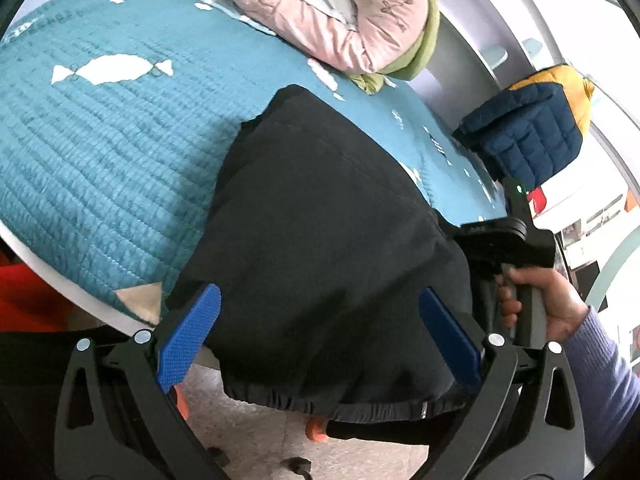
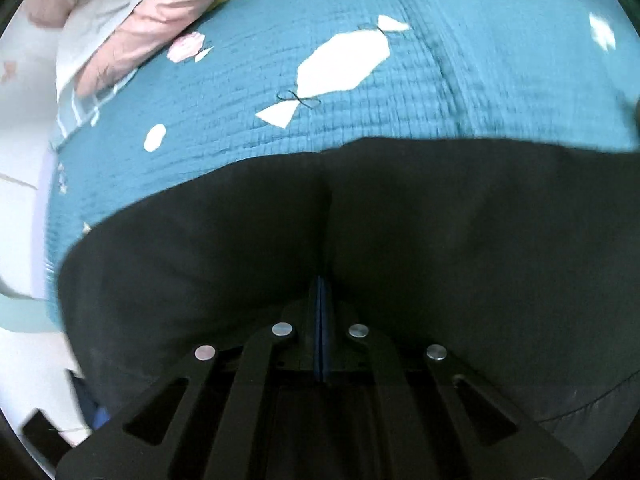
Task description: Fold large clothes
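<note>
A large black garment (image 1: 320, 216) lies on the teal quilted bedspread (image 1: 100, 152), its elastic hem hanging over the bed's near edge. My left gripper (image 1: 320, 332) is open, its blue pads (image 1: 188, 340) spread on either side of the garment's lower part. My right gripper (image 2: 321, 292) is shut on the black garment (image 2: 240, 240), which bunches around the closed fingers. The right gripper also shows in the left wrist view (image 1: 508, 240) at the garment's right edge, held by a hand.
A pink quilted jacket (image 1: 340, 12) on green fabric lies at the bed's far side. A navy and yellow padded jacket (image 1: 528, 128) sits at the right. Tiled floor (image 1: 240, 432) and orange items lie below the bed edge.
</note>
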The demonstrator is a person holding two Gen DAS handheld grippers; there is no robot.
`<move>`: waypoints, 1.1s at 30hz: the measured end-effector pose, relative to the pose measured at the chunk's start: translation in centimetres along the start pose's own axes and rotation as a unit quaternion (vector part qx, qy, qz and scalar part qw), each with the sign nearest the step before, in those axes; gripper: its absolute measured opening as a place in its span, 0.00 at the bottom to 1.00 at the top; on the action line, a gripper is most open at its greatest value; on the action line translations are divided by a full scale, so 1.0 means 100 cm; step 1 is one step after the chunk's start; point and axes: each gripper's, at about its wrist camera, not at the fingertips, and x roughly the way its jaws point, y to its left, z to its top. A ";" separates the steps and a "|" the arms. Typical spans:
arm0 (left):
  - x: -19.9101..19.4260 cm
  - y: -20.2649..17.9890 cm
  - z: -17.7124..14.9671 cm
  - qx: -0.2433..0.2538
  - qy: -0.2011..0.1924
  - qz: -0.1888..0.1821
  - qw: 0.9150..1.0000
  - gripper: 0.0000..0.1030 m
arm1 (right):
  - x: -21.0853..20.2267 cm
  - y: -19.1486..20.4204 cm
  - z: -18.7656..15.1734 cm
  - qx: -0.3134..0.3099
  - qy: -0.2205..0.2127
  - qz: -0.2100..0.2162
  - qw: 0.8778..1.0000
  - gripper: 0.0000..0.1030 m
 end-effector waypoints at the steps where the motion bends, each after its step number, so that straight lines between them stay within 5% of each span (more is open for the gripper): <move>1: 0.000 -0.001 0.000 0.001 0.001 0.001 1.000 0.96 | 0.000 -0.001 0.002 0.002 -0.003 0.003 1.000 0.00; 6: 0.001 0.013 -0.002 -0.029 0.007 0.007 1.000 0.96 | -0.039 -0.009 -0.010 0.016 -0.013 0.054 0.998 0.00; 10: -0.003 0.022 -0.003 -0.045 0.002 -0.002 0.999 0.96 | -0.075 -0.002 -0.056 -0.013 -0.008 0.065 0.998 0.06; 17: -0.008 0.030 -0.005 -0.078 0.004 -0.030 0.997 0.96 | -0.018 -0.022 -0.093 -0.004 -0.008 0.069 0.998 0.00; 23: -0.014 0.051 -0.012 -0.144 0.018 -0.046 0.988 0.96 | -0.039 -0.014 -0.101 -0.008 -0.017 0.068 0.998 0.01; 27: -0.004 0.057 -0.025 -0.165 0.061 -0.055 0.983 0.96 | -0.063 -0.002 -0.132 -0.030 -0.019 0.073 0.997 0.04; 33: 0.015 0.057 -0.038 -0.186 0.106 -0.065 0.975 0.96 | -0.021 -0.028 -0.139 0.004 -0.012 0.104 0.995 0.00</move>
